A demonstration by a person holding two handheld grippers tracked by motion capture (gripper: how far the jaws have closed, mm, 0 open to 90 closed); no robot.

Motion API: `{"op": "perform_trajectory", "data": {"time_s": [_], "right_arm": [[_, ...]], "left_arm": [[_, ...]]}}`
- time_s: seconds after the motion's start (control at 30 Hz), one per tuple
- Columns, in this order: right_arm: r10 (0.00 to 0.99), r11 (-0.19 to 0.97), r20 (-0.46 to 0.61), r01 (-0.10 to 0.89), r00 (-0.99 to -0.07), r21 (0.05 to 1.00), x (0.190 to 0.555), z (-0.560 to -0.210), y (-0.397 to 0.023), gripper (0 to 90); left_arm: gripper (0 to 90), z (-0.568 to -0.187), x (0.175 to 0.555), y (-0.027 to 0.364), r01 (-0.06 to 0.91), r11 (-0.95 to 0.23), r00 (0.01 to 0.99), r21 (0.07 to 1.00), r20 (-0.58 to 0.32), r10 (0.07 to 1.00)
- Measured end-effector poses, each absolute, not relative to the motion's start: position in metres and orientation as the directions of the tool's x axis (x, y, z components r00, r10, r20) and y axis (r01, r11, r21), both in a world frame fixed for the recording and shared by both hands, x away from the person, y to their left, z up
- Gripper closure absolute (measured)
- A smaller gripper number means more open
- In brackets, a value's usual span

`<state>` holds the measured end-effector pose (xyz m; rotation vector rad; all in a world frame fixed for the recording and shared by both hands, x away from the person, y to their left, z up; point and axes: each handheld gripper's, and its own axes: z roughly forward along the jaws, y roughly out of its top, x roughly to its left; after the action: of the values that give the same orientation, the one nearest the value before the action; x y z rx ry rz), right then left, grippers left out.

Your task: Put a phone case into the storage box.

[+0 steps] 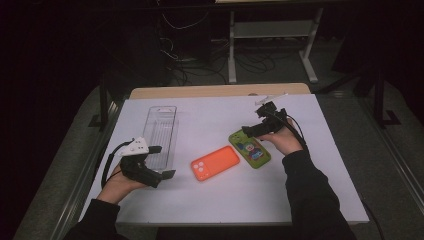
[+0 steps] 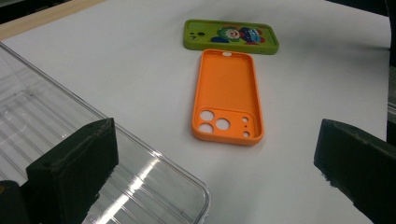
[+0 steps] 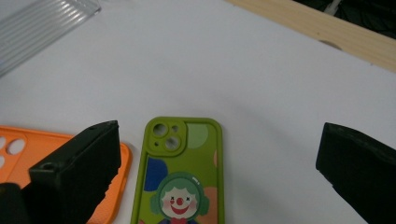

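An orange phone case lies on the white table top, inner side up in the left gripper view. Just right of it lies a green phone case printed with a clown. My left gripper is open at the near end of a clear plastic tray, and it points toward the orange case. My right gripper is open just above the far end of the green case. Neither holds anything.
The clear ribbed tray runs lengthwise along the table's left side. A wooden edge borders the far side of the white top. Behind the table are cables and a white frame on the dark floor.
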<state>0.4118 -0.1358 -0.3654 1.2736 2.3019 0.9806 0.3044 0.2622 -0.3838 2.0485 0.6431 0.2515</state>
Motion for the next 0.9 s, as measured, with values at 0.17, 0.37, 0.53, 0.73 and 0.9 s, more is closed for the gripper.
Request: {"op": "perform_trajectory", "data": {"time_s": [0.17,0.37,0.53,0.73,0.9], "right_arm": [[0.840,0.371,0.038,0.624,-0.542,0.688,0.410,-0.375,-0.135,0.0],[0.842,0.379,0.038,0.639,-0.539,0.669,0.407,-0.388,-0.136,0.0],[0.841,0.385,0.050,0.659,-0.540,0.646,0.403,-0.401,-0.135,0.0],[0.829,0.425,0.030,0.663,-0.559,0.616,0.398,-0.415,-0.134,0.0],[0.824,0.438,0.029,0.669,-0.566,0.601,0.397,-0.420,-0.132,0.0]], "left_arm": [[0.0,-0.384,0.304,0.261,0.342,-0.422,0.842,0.840,-0.074,0.534],[0.0,-0.385,0.304,0.261,0.349,-0.421,0.840,0.837,-0.080,0.537],[0.0,-0.385,0.303,0.260,0.355,-0.418,0.839,0.836,-0.088,0.538],[0.0,-0.385,0.304,0.261,0.347,-0.435,0.844,0.831,-0.074,0.532],[0.0,-0.385,0.303,0.261,0.346,-0.434,0.844,0.832,-0.074,0.531]]}}
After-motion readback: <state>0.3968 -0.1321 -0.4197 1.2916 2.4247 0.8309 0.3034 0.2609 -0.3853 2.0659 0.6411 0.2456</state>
